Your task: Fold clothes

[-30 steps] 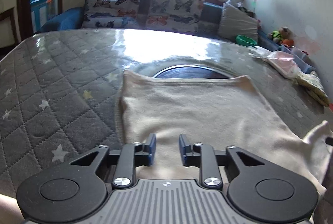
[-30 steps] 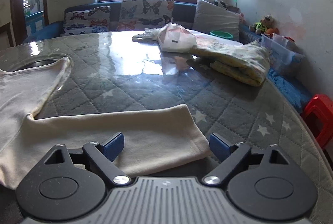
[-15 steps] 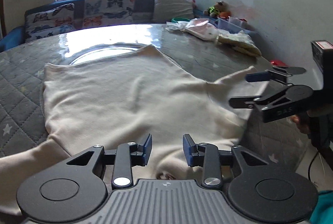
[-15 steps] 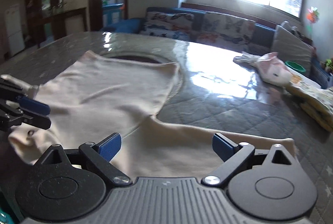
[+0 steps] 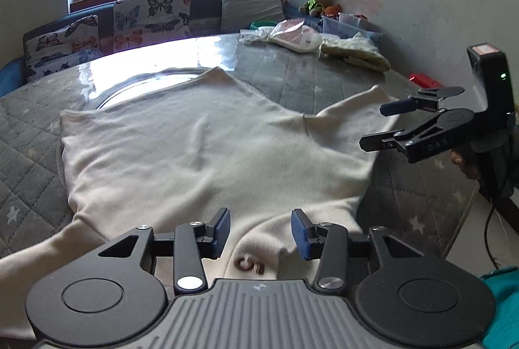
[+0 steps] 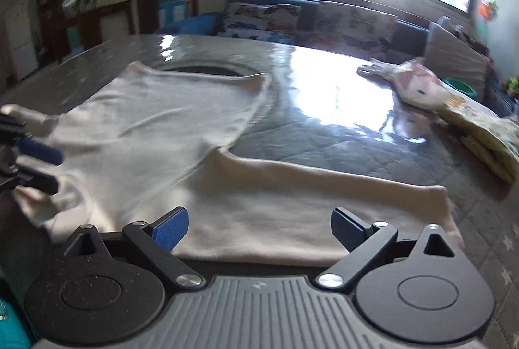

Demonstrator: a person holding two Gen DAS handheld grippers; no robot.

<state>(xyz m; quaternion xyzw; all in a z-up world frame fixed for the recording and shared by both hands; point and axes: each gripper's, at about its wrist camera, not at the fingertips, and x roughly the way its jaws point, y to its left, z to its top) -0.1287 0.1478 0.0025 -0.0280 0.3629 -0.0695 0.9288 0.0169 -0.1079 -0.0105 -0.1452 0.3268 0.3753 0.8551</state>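
Cream knit sweater (image 5: pixel 207 154) lies back up, flat on the quilted grey star-print table cover (image 5: pixel 29 151), collar at our near edge, hem over the round inset. We hold the left gripper (image 5: pixel 261 229) above the collar; its jaws have just been opening, nothing clamped between them. Right gripper (image 6: pixel 259 227) is spread wide over the right sleeve (image 6: pixel 324 196), not pinching. Probably lining up for a sleeve fold. Folded laundry sits far right; butterfly-cushion sofa under a bright window behind.
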